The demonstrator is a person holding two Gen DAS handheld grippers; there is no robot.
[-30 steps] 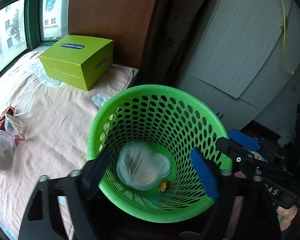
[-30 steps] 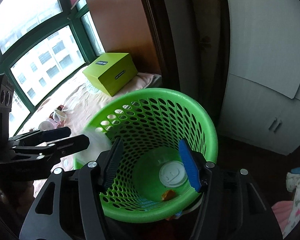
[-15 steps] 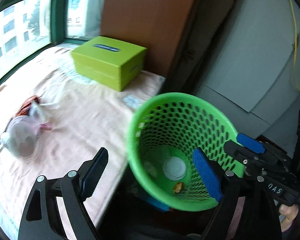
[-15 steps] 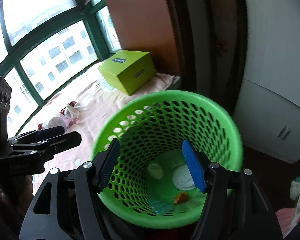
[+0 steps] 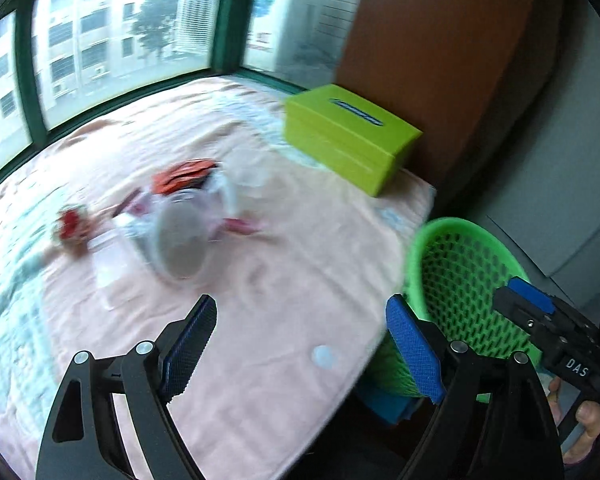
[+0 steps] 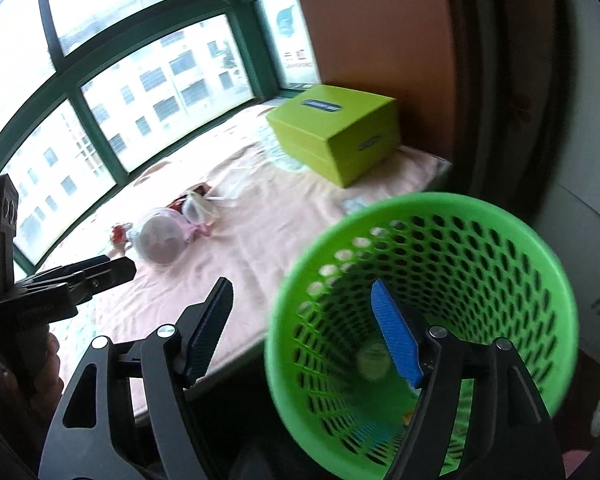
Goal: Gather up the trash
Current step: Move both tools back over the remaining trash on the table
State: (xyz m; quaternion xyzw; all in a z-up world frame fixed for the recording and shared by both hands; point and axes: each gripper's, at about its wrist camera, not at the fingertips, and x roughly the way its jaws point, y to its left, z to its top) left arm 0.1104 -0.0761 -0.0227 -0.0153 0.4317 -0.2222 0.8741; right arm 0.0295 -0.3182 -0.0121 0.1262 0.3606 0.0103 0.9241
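Green basket (image 6: 500, 240) btwn wide-apart right gripper (image 6: 304, 332) fingers, nothing gripped.

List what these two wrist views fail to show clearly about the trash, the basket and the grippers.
- Trash pile, left wrist view: motion blur; single items unclear.
- Green basket contents, right wrist view: blurred, partly behind the right gripper finger.
- Basket base, left wrist view: hidden behind the left gripper and the bed edge.
- Small white disc on the pink sheet: too small to identify.
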